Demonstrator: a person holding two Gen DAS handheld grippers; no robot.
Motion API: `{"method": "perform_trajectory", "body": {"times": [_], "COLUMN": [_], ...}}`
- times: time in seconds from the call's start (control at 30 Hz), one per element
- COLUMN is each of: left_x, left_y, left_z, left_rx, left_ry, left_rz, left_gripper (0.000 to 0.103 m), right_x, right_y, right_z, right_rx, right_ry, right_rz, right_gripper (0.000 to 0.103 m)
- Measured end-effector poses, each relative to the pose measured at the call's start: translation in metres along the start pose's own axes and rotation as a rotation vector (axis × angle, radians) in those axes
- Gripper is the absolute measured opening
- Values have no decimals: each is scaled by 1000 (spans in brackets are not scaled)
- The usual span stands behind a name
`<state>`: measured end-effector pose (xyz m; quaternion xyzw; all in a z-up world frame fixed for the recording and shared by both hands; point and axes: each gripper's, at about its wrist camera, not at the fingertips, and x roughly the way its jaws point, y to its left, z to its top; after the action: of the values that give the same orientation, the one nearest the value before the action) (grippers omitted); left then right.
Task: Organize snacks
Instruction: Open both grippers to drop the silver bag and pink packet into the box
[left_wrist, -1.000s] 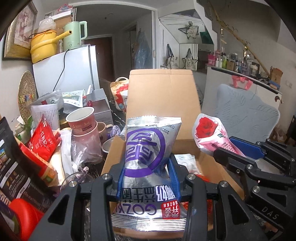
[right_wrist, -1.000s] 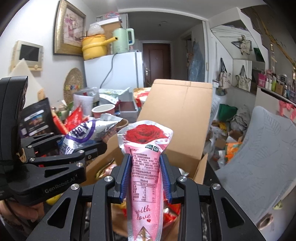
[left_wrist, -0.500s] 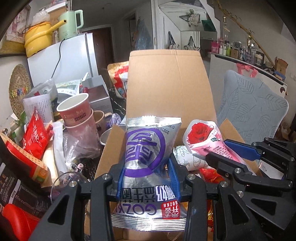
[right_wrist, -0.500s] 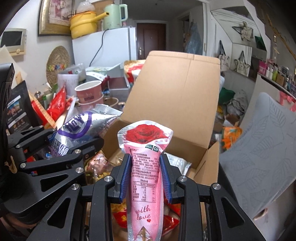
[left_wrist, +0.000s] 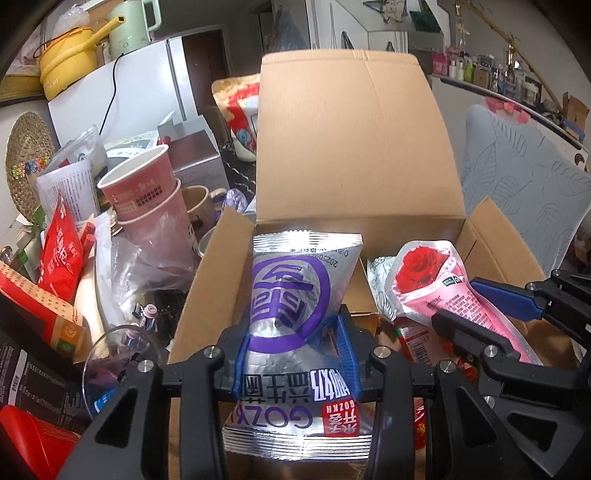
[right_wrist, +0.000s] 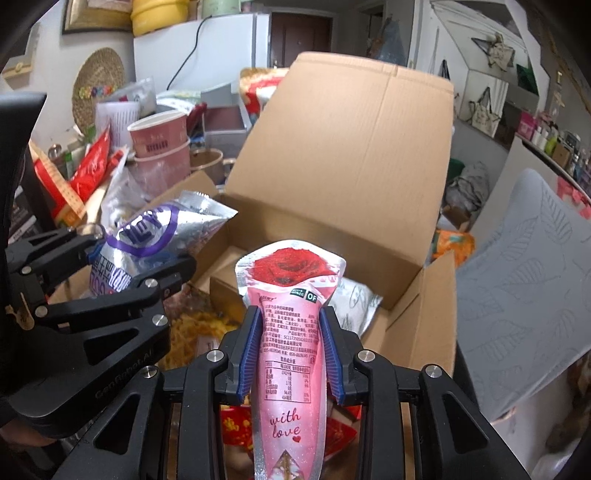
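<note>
My left gripper (left_wrist: 293, 334) is shut on a silver snack bag with a purple logo (left_wrist: 295, 295), held over the left side of an open cardboard box (left_wrist: 354, 147). My right gripper (right_wrist: 291, 332) is shut on a pink rose-print pouch (right_wrist: 291, 332), held over the box's right side. In the left wrist view the pouch (left_wrist: 436, 291) and the right gripper's fingers (left_wrist: 506, 299) show at the right. In the right wrist view the silver bag (right_wrist: 147, 236) shows at the left. The box (right_wrist: 351, 155) holds several snack packets (right_wrist: 207, 328).
Stacked pink paper cups (left_wrist: 144, 195), red packets (left_wrist: 61, 254) and a clear plastic bag crowd the table left of the box. A white fridge (left_wrist: 122, 96) stands behind. A grey leaf-pattern cushion (left_wrist: 517, 184) lies right of the box. The box's tall back flap stands upright.
Both grippers have moved forward and down toward the box with their snacks; the box now looks larger and nearer, and its contents show.
</note>
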<state>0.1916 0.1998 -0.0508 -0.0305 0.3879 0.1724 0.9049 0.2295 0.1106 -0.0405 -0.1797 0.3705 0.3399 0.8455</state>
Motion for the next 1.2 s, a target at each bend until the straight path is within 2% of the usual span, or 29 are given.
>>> {"method": "perform_trajectory", "body": {"times": [0.3, 0.53, 0.6, 0.7, 0.77, 0.83, 1.2], "left_x": [20, 29, 27, 22, 16, 9, -30], "left_y": [-10, -12, -10, -12, -11, -11, -22], "left_z": [-5, -4, -3, -2, -1, 0, 4], "left_rx": [24, 24, 19, 14, 15, 13, -3], "left_ry": [98, 155, 164, 152, 131, 111, 41], "left_rz": [5, -10, -7, 13, 23, 29, -8], "left_gripper": [40, 40, 43, 51, 64, 71, 72], "right_x": [17, 17, 16, 12, 7, 3, -29], "right_y": [-6, -8, -8, -10, -12, -13, -29], "right_z": [-9, -8, -8, -8, -8, -8, -8], "right_rx": [24, 21, 23, 26, 18, 12, 36], "right_ry": [77, 94, 97, 99, 89, 82, 21], "right_rz": [5, -15, -20, -27, -40, -53, -69], "right_gripper": [35, 35, 35, 40, 42, 42, 42]}}
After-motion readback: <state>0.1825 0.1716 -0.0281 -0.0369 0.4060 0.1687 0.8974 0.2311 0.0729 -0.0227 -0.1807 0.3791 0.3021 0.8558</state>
